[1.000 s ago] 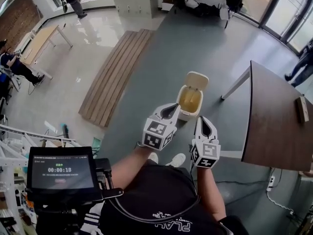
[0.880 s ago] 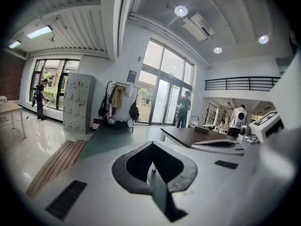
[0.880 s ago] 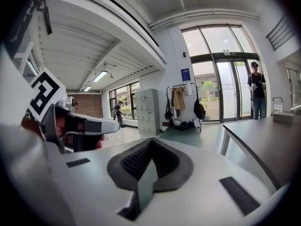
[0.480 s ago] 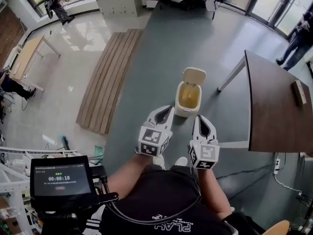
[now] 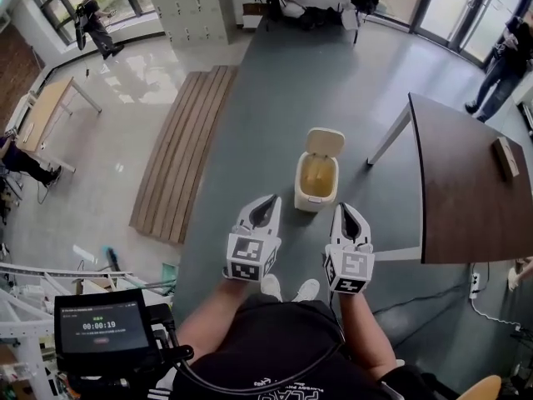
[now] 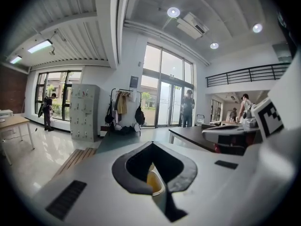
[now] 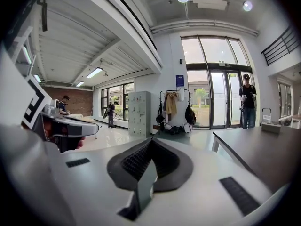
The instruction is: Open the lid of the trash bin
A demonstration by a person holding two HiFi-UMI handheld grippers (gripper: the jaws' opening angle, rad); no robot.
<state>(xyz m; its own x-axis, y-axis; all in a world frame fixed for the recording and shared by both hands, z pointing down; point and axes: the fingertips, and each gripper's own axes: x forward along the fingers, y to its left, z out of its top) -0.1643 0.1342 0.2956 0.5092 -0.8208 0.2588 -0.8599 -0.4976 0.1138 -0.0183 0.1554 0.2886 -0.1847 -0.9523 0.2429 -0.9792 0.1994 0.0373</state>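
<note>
A cream trash bin (image 5: 317, 180) stands on the grey floor in the head view. Its lid (image 5: 326, 142) is tipped up and back, so the yellowish inside shows. My left gripper (image 5: 266, 204) is shut and empty, a little to the left of the bin and nearer to me, not touching it. To the right of the bin's near end my right gripper (image 5: 346, 212) is also shut and empty. In the left gripper view a sliver of the bin (image 6: 154, 181) shows under the closed jaws. The right gripper view misses the bin.
A dark brown table (image 5: 466, 198) stands close on the right, with a small block (image 5: 505, 158) on it. Wooden planks (image 5: 185, 148) lie on the floor to the left. A screen on a rig (image 5: 103, 330) sits at the lower left. People stand far off by the windows.
Both grippers have drawn back toward my body, and the left one is now clear of the bin's near rim. The lid stays up. My head view has shifted slightly.
</note>
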